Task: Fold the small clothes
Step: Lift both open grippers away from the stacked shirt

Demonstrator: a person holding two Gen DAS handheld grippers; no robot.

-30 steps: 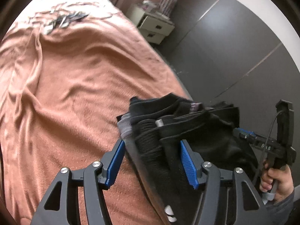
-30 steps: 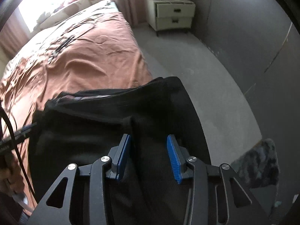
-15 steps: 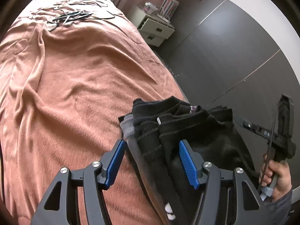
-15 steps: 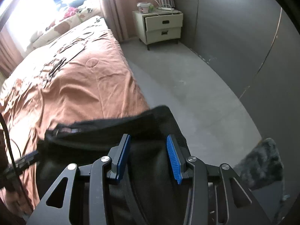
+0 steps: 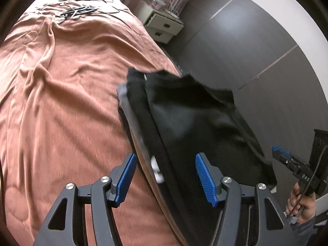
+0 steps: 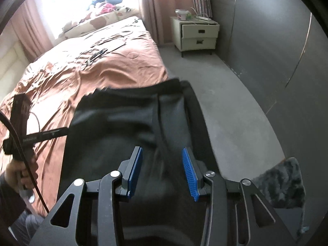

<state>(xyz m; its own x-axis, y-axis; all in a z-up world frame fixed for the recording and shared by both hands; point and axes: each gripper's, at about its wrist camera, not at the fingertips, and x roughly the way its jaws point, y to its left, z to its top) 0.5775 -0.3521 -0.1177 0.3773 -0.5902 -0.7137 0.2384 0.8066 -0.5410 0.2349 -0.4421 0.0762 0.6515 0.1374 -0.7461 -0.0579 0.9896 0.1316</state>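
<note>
A black garment (image 5: 194, 112) with a ribbed edge and a grey layer under it hangs stretched in the air over the bed's right edge. It runs between the blue pads of my left gripper (image 5: 165, 179), which is shut on its near left side. In the right wrist view the same black garment (image 6: 123, 127) fills the gap of my right gripper (image 6: 162, 170), which is shut on its right side. The right gripper (image 5: 278, 151) shows at the cloth's far corner, held by a hand (image 5: 301, 205). The left gripper (image 6: 65, 130) meets the cloth's left edge.
A rust-coloured bedspread (image 5: 61, 102) covers the bed, with dark thin items (image 5: 75, 12) lying near its far end. A cream nightstand (image 6: 196, 34) stands by the curtain. Grey floor (image 6: 235, 112) runs beside a dark panelled wall (image 5: 246, 41). A dark shaggy rug (image 6: 280, 184) lies at the right.
Both grippers have risen and swung along the bed's edge with the garment. The cloth, bunched in folds before, is now pulled out flatter between them.
</note>
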